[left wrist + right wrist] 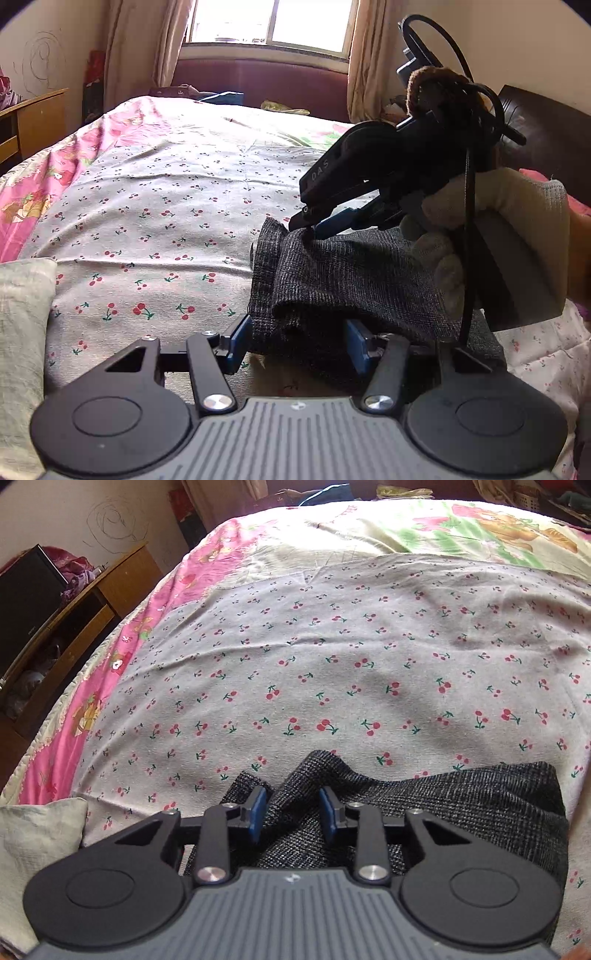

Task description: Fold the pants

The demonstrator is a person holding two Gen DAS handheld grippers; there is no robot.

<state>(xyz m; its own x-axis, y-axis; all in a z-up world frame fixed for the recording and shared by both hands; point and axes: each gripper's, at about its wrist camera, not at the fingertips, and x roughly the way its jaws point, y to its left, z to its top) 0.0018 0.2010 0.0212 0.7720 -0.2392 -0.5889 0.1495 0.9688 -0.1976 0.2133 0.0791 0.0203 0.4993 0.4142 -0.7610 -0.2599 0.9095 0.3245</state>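
Observation:
The dark grey checked pants (332, 280) lie bunched on the cherry-print bedsheet (166, 206). My left gripper (299, 339) is open, its blue pads either side of the lower fold of the cloth. My right gripper (310, 230) comes in from the right, held by a gloved hand, its tips pressed onto the top edge of the pants. In the right wrist view the right gripper (291, 812) is open, with a raised ridge of the pants (424, 805) between its blue pads and the sheet (332, 646) beyond.
A pale pillow (22, 332) lies at the near left and also shows in the right wrist view (37, 834). A pink patterned quilt (44, 173) edges the bed on the left. A wooden desk (92, 602) stands beside the bed. A window (269, 22) is at the far end.

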